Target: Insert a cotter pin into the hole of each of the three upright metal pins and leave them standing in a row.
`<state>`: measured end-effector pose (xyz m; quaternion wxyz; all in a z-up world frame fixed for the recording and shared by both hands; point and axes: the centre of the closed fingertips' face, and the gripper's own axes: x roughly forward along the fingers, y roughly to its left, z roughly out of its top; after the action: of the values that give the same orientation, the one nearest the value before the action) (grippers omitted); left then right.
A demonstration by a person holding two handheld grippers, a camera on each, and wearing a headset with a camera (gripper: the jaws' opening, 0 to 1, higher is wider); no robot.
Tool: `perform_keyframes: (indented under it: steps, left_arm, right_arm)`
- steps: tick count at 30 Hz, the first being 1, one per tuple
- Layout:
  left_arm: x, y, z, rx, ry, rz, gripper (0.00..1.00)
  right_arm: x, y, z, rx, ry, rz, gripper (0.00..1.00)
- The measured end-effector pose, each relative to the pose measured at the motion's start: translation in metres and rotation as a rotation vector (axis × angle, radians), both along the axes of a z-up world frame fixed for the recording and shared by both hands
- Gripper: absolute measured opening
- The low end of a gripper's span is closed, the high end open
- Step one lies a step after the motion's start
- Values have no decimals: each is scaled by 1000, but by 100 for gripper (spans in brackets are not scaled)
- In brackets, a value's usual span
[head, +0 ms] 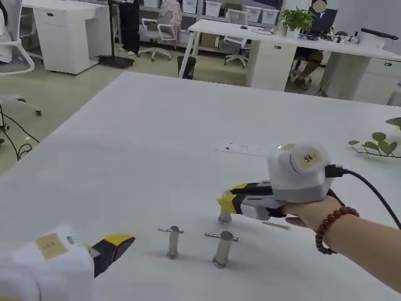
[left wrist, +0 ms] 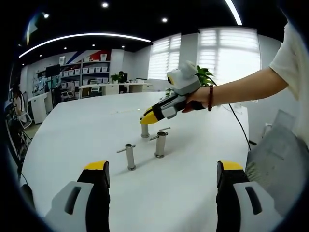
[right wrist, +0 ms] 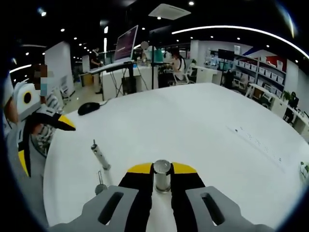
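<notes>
Pins (head: 222, 248): two fitted, the last one in hand, toward the near edge of the bench (head: 156, 138).
Both front pins (head: 172, 241) stand upright with a cotter through the hole. The third pin (right wrist: 161, 176) stands just behind them, pinched by the right gripper (head: 225, 202), whose fingers press on either side of it. A loose cotter (head: 276, 224) lies on the bench just beside that gripper. The left gripper (left wrist: 162, 166) hovers apart from the pins, fingers spread and empty. The final insertion looks to be the step in hand. The next move calls for picking up the loose cotter, lining it up with the hole and sliding it through without tipping the pin.
</notes>
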<state>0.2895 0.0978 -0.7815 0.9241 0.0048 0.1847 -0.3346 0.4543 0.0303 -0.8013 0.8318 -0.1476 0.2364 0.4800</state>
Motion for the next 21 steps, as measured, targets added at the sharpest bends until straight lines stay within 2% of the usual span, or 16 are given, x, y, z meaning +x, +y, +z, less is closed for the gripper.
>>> perform_keyframes:
  steps: [8, 11, 21]
  left_arm:
    - [1, -3, 4, -10, -11, -4, 89]
    - [0, -3, 4, -2, -11, -5, 89]
    - [1, -3, 7, -4, -14, 1, 86]
  right_arm:
    - [-10, -28, 0, -9, -5, -42, 13]
    - [-17, -37, 1, -7, -2, -49, 13]
    - [-42, -54, -1, -4, 6, -48, 13]
